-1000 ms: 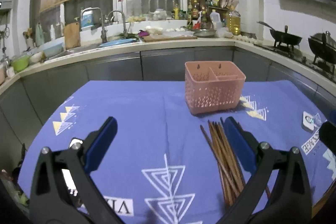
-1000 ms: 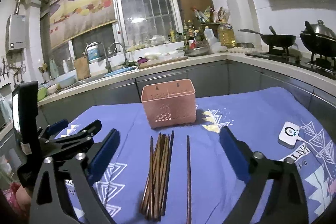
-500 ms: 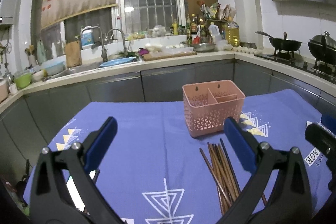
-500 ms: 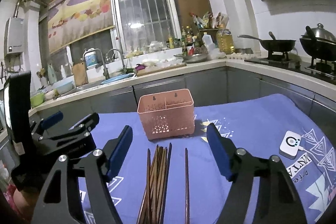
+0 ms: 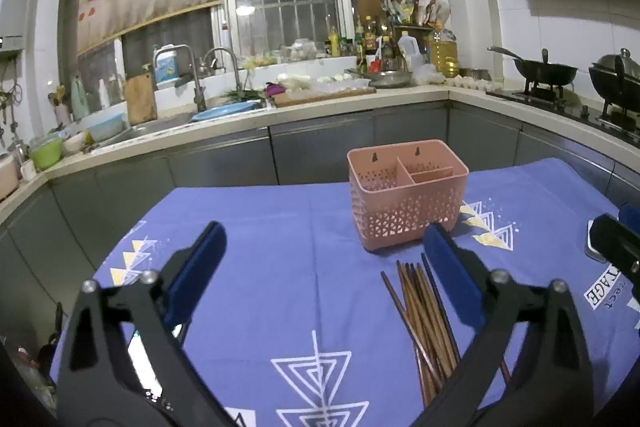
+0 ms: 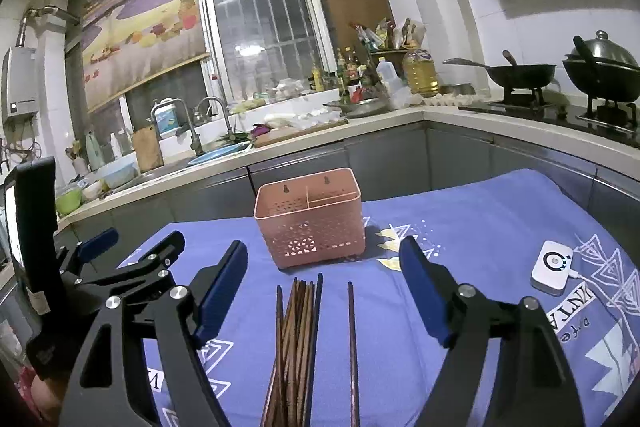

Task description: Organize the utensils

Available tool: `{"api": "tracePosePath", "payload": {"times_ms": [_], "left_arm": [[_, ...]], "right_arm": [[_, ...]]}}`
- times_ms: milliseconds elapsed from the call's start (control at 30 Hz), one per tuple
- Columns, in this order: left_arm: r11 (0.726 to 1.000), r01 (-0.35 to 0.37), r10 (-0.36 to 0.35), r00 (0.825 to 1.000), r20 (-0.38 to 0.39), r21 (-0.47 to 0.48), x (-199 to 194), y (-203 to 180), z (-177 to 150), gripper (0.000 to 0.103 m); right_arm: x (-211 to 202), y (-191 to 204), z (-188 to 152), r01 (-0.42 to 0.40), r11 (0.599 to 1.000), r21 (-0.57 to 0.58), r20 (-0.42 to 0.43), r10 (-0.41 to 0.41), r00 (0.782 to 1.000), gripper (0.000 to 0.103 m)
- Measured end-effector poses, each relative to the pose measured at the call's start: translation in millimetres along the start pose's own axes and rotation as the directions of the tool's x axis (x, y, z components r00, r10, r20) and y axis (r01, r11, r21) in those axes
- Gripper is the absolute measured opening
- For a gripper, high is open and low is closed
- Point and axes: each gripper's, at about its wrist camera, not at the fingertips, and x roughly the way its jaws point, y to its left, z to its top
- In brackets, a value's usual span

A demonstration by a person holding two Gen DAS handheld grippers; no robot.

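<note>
A pink perforated utensil basket (image 5: 406,193) with compartments stands upright on the blue tablecloth; it also shows in the right wrist view (image 6: 310,217). A bundle of brown chopsticks (image 5: 426,319) lies in front of it, seen too in the right wrist view (image 6: 296,339), with a single chopstick (image 6: 352,339) lying apart to its right. My left gripper (image 5: 324,255) is open and empty, held above the cloth left of the chopsticks. My right gripper (image 6: 322,275) is open and empty, above the chopsticks' far ends.
A white small device (image 6: 553,267) with a cable lies on the cloth at the right. The blue tablecloth (image 5: 280,227) covers the table. Grey kitchen counters (image 5: 320,147) with a sink, bottles and woks ring the table. The left gripper shows in the right wrist view (image 6: 100,267).
Both grippers have risen and tilted up, so the basket and chopsticks sit lower in view. The right gripper's jaws have narrowed a little but stay open.
</note>
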Motion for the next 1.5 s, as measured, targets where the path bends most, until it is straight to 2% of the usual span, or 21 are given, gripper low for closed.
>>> {"api": "tracePosePath", "payload": {"times_ms": [467,900,1500], "left_arm": [[1.0,-0.006,0.006,1.0,-0.023,-0.002,5.0,-0.9,-3.1,0.092],[1.0,-0.003,0.003,1.0,0.007,-0.013,1.8,-1.0,-5.4,0.092],[1.0,-0.002,0.002,1.0,-0.016,-0.001,3.0,-5.7,-7.0,0.092]], "right_arm": [[2.6,1.7,-3.2,-0.002,1.0,0.0,-0.024,0.002,1.0,0.078],[3.6,-1.2,-1.8,-0.023,0.999,0.03,-0.024,0.023,0.999,0.078],[5.6,-2.0,-4.4,-0.031,0.999,0.038,-0.037,0.033,0.999,0.078]]}}
